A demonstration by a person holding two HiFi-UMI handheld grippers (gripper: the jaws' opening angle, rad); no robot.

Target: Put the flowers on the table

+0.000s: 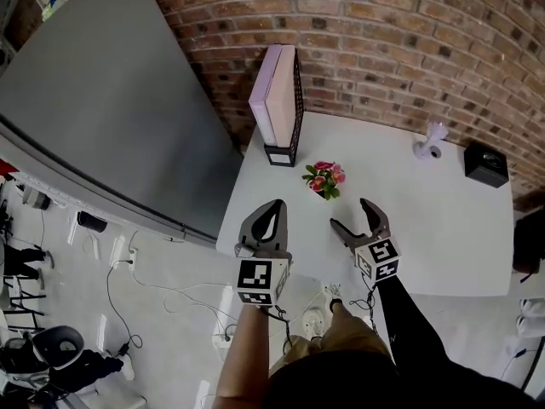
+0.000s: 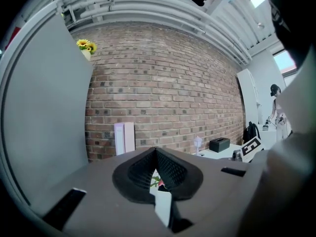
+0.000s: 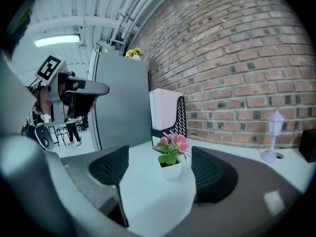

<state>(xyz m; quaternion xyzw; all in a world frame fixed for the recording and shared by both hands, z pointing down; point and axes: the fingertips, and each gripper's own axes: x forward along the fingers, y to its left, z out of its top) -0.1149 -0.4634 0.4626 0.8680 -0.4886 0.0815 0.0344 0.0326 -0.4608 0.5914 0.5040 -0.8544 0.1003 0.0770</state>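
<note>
A small white pot of pink flowers (image 1: 324,180) stands on the white table (image 1: 443,228), a little in from its near edge. In the right gripper view the flowers (image 3: 171,156) sit upright on the table just beyond the jaws, which stand wide apart. My right gripper (image 1: 351,214) is open and empty, just short of the pot. My left gripper (image 1: 274,207) hovers at the table's near left edge, shut on nothing. Through the slit below its touching tips, the left gripper view shows only a sliver of the flowers (image 2: 159,182).
A black mesh file holder (image 1: 294,109) with pink folders stands at the table's back left. A small white lamp (image 1: 433,141) and a black box (image 1: 486,164) are at the back right by the brick wall. A grey partition (image 1: 102,100) is to the left; cables (image 1: 162,292) lie on the floor.
</note>
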